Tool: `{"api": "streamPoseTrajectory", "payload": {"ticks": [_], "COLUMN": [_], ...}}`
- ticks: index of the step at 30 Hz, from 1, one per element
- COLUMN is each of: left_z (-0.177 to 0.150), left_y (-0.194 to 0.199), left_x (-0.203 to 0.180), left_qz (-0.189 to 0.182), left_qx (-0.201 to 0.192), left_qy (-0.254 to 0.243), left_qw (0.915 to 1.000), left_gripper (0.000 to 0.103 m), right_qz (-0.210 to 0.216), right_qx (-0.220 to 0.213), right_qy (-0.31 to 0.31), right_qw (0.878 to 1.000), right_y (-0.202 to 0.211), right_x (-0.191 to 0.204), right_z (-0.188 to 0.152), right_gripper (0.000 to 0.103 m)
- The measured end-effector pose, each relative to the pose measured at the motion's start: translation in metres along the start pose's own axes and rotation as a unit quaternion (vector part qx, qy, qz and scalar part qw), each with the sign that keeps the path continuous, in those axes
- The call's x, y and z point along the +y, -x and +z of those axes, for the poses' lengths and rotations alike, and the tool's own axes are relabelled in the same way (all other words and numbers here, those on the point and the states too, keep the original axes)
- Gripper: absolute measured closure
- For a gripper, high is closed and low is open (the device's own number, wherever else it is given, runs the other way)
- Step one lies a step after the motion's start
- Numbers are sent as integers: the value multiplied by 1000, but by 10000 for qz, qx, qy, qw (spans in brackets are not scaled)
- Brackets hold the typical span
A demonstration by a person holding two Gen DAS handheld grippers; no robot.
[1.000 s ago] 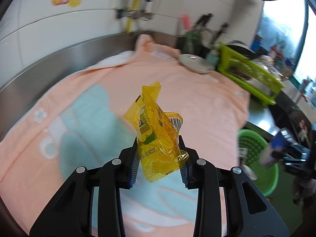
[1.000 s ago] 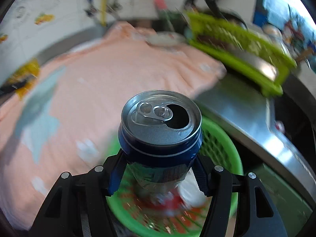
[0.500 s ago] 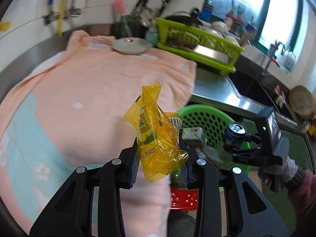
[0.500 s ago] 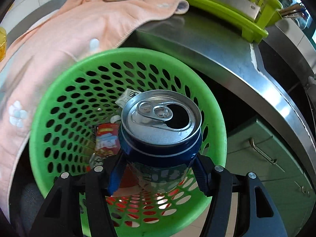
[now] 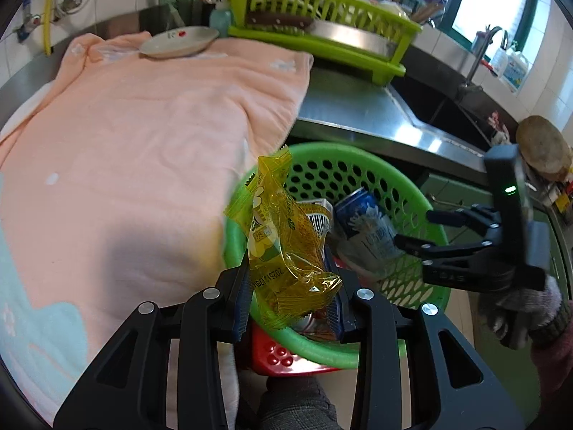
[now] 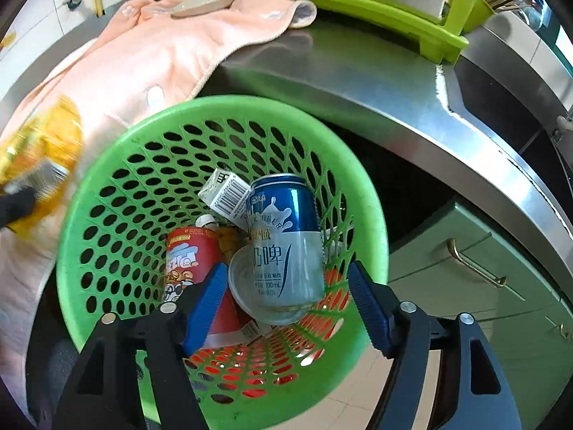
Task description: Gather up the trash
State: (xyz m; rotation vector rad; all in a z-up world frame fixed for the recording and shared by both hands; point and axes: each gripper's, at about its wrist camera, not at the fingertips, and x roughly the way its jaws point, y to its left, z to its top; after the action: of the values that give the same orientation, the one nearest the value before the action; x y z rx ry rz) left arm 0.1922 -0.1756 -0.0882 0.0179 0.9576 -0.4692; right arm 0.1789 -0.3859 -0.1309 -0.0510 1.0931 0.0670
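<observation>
In the green basket [image 6: 107, 165], below the steel surface [image 6: 358, 71]: a blue can [image 6: 283, 243] is lying against a barcoded carton [image 6: 225, 197] and a red pouch [image 6: 189, 261]. The right tongs [image 6: 290, 308] are standing released, empty, over it. The left tongs [image 5: 290, 301] are clenching a yellow wrapper [image 5: 283, 247] at the basket's near-left rim.
</observation>
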Motion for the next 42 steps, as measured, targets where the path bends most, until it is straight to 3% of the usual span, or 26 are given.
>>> {"api": "streamPoseTrajectory", "payload": {"ticks": [8,16,20,29,42], "left_z": [-4,-8,-10,-22,-58], "left_y": [-20,-20,-14,36,131], "left_x": [-7,-9,-8,10,54], "left_qz": [15,-77,-36,211,806], "left_qx": [235,256,216,-173,-912], "left_qy": [-15,-28,-30,128,549], "left_qw": [9997,9996,9998,9995,9910], "left_gripper": [62,39,39,34,10], "right_qz": [290,485,523,570,687], "right_qx": [-381,-795,-945,-1216,-1433], "right_qy": [-185,-352,-431,-662,-342], "right_qw": [9987,9950,9932,9887,9867], "right_y": [35,63,75,100,137], "right_x": [-5,2,6,25,89], "right_z": [-12,-28,-34,-43,-50], "right_gripper": [30,25,19,17,12]}}
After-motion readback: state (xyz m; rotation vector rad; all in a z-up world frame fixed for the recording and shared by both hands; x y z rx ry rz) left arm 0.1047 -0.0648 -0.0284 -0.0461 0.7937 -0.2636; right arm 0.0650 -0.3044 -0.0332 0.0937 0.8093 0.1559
